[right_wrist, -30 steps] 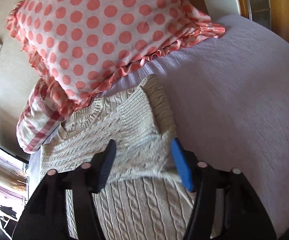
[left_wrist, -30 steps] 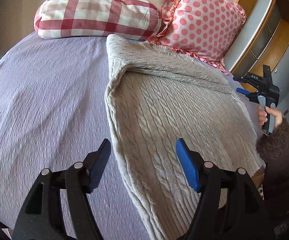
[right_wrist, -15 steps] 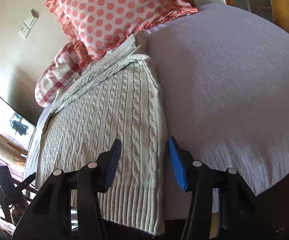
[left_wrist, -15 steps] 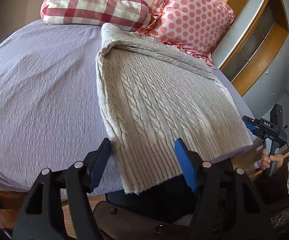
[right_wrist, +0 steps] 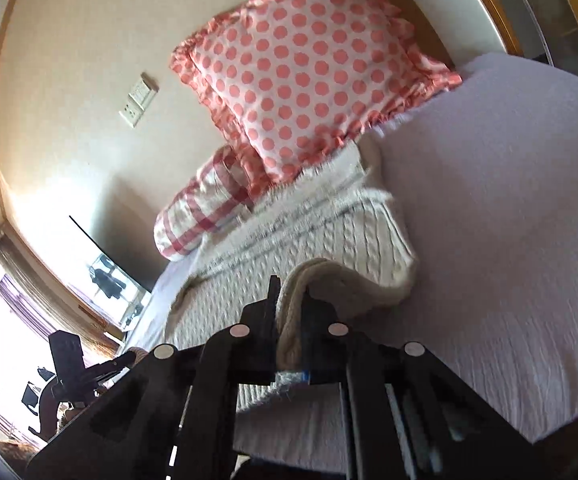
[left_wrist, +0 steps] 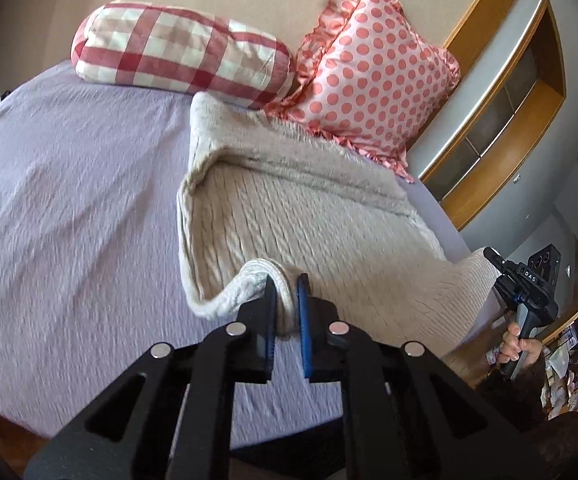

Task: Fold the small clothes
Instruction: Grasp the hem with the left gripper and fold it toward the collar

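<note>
A beige cable-knit sweater (left_wrist: 313,224) lies on the lilac bed sheet (left_wrist: 69,208), its top end against the pillows, sleeves folded in. My left gripper (left_wrist: 285,300) is shut on the sweater's bottom hem at its left corner and holds it lifted off the bed. My right gripper (right_wrist: 291,304) is shut on the hem at the right corner of the sweater (right_wrist: 329,232), also raised and curled over. The right gripper also shows in the left wrist view (left_wrist: 525,280), held in a hand at the right.
A red-and-white checked bolster (left_wrist: 181,60) and a pink polka-dot frilled pillow (left_wrist: 373,76) lie at the head of the bed. A wooden shelf unit (left_wrist: 529,100) stands at the right. The bed's near edge is just below both grippers.
Both grippers were open over the hem half a second ago. Now both have shut on the hem corners and lifted them up toward the pillows.
</note>
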A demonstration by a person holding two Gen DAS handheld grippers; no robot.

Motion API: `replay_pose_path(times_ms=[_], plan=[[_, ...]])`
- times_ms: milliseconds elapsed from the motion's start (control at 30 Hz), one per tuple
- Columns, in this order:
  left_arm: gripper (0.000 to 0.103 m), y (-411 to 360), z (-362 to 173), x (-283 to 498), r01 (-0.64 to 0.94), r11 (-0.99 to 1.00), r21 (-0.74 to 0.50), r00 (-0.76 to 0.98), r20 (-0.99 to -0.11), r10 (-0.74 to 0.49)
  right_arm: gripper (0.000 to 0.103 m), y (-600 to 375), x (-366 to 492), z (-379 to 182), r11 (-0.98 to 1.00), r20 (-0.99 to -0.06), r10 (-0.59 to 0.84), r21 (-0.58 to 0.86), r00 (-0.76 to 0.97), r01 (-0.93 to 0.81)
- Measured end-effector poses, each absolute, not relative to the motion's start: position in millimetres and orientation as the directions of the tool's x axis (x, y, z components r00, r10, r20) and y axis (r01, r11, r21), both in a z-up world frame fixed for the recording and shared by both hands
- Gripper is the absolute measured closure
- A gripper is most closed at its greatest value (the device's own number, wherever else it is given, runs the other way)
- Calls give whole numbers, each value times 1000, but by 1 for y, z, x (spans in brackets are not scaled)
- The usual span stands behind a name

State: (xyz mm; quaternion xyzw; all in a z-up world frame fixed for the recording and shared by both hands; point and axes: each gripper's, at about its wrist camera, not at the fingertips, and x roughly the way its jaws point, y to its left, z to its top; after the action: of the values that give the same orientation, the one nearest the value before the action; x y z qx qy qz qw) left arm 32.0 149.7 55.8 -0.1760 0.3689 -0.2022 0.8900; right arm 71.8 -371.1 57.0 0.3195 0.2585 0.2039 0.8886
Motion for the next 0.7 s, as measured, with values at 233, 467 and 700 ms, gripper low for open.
replay_pose_path(times_ms=[233,467,700], plan=[[94,160,84,213,100,906,-410,709,-609,-355,94,-380,254,72,691,-356,448,720,820,-65],[95,159,50,339,-6,924,-382,659,-697,-284,95,-371,372,27,725,-540,331,670,774,157],[91,169,26,378,-90,893,-442,605,-736,-303,91,-384,409,-10,632,-641,344,699,686,336]])
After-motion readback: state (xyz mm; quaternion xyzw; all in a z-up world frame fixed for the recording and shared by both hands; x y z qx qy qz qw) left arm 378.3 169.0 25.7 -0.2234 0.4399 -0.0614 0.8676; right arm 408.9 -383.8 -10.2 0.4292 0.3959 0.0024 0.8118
